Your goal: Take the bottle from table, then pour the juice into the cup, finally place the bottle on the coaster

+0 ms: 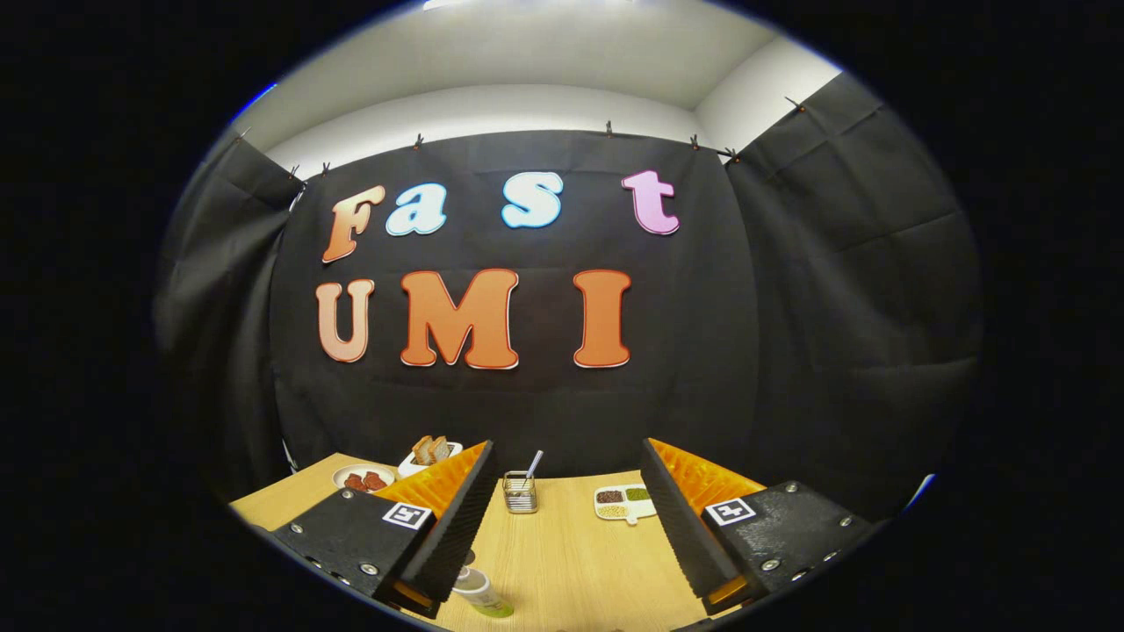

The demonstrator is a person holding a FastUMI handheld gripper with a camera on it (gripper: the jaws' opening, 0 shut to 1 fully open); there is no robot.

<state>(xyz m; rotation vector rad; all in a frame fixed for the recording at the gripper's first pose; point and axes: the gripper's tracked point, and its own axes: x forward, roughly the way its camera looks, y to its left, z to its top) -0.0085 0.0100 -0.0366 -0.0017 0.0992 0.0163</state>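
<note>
The tongs (562, 518) are held wide open and empty above the table (562, 562), presumably readied for the bottle (479, 590) seen at lower centre-left.

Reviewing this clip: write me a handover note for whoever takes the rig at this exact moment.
Gripper: fingers wide open, holding nothing, raised above the wooden table.
Bottle: on the table low between the fingers, close beside the left one, untouched.
Cup and coaster: I cannot place them from this view.
Beyond the fingers, near the wall: a wire holder with a utensil, a divided dish of grains, a plate of reddish food and a tray of bread.
Done: nothing yet.
Left: grasp the bottle, pour juice into the cup, set the bottle on the coaster.
</note>
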